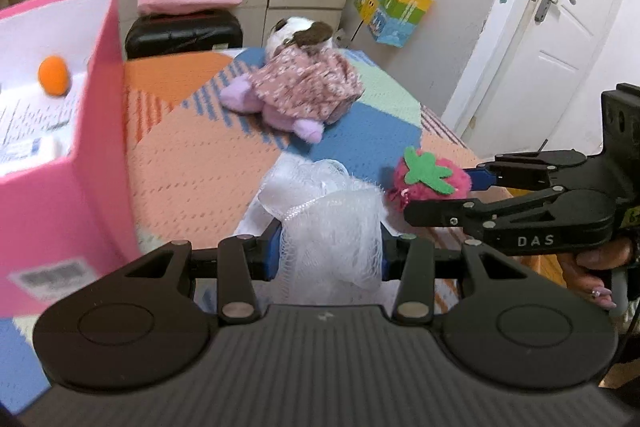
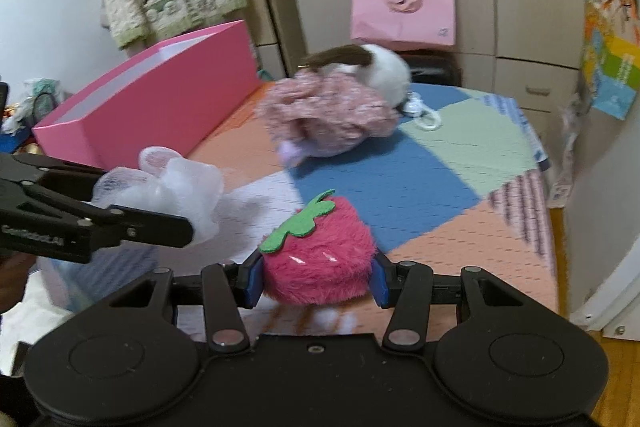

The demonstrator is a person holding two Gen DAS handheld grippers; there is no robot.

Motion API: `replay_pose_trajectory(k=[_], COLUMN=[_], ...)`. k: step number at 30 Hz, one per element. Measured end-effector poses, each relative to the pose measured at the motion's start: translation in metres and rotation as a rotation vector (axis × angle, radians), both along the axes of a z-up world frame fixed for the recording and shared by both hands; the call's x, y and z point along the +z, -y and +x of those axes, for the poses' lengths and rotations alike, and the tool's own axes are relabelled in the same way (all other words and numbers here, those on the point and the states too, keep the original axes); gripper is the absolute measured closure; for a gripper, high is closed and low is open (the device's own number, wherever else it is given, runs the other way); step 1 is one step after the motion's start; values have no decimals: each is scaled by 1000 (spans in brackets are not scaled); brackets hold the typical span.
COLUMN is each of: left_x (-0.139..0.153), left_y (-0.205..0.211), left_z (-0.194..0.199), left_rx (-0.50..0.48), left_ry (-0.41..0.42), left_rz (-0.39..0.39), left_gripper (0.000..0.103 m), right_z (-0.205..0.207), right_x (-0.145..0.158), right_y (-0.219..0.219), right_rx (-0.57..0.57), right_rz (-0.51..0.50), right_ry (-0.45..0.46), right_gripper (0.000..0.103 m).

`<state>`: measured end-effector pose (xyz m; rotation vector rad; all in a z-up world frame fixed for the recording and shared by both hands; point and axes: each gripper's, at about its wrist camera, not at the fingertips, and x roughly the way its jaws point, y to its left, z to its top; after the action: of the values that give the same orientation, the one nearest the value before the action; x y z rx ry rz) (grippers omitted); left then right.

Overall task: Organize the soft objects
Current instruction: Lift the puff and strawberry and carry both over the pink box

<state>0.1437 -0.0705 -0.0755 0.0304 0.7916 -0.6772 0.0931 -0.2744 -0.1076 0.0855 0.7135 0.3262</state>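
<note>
Both tools are loaded. The left gripper (image 1: 326,255) has its blue pads pinched on a white mesh bath pouf (image 1: 328,215), the net bulging up and forward between them. The right gripper (image 2: 316,281) is clamped on a fuzzy pink strawberry plush (image 2: 320,267), squeezed in at both sides, its green felt leaf (image 2: 298,223) pointing toward 11 o'clock.

The open pink box (image 1: 100,131) stands at 9 o'clock from the left tool, an orange ball (image 1: 54,75) already lying inside with some printed paper. From the right tool it sits up at 10 o'clock. A plush animal in a floral dress (image 1: 304,87) lies on the patchwork mat (image 1: 192,155) at 12 o'clock, untouched.

I judge the step to be carrying these 2 pieces to the box. To do it well, bring each one fully over the rim before letting go, since the pouf is light and springy and may catch on the wall or cling to a pad. Take the left load in first, as it is nearer, and keep the 2 tools apart so they do not collide above the opening.
</note>
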Motion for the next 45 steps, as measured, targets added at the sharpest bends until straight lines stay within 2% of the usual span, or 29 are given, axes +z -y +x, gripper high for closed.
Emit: replay_pose_trajectory(k=[12, 15, 21, 31, 35, 40, 45], left_x=[10, 15, 24, 47, 67, 96, 107], left_y=[-55, -69, -95, -145, -161, -178, -186], left_z=[-16, -23, -36, -39, -40, -33, -14], left_rx=[33, 30, 29, 26, 15, 24, 37], left_ry=[-115, -116, -113, -138, -105, -2, 54], left_rz=[-16, -9, 53, 75, 77, 55, 27], left_gripper=[61, 61, 61, 60, 60, 60, 60], right_z=[-4, -2, -4, 5, 13, 22, 45], right_x=[29, 34, 50, 79, 96, 124, 135], right_y=[-47, -62, -94, -145, -163, -182, -193], right_rx=[176, 216, 295, 420, 446, 476, 457], right_rz=[93, 107, 128, 151, 156, 144, 154], right_ry=[-96, -124, -168, -200, -180, -93, -63], right_gripper=[48, 48, 48, 48, 47, 47, 47])
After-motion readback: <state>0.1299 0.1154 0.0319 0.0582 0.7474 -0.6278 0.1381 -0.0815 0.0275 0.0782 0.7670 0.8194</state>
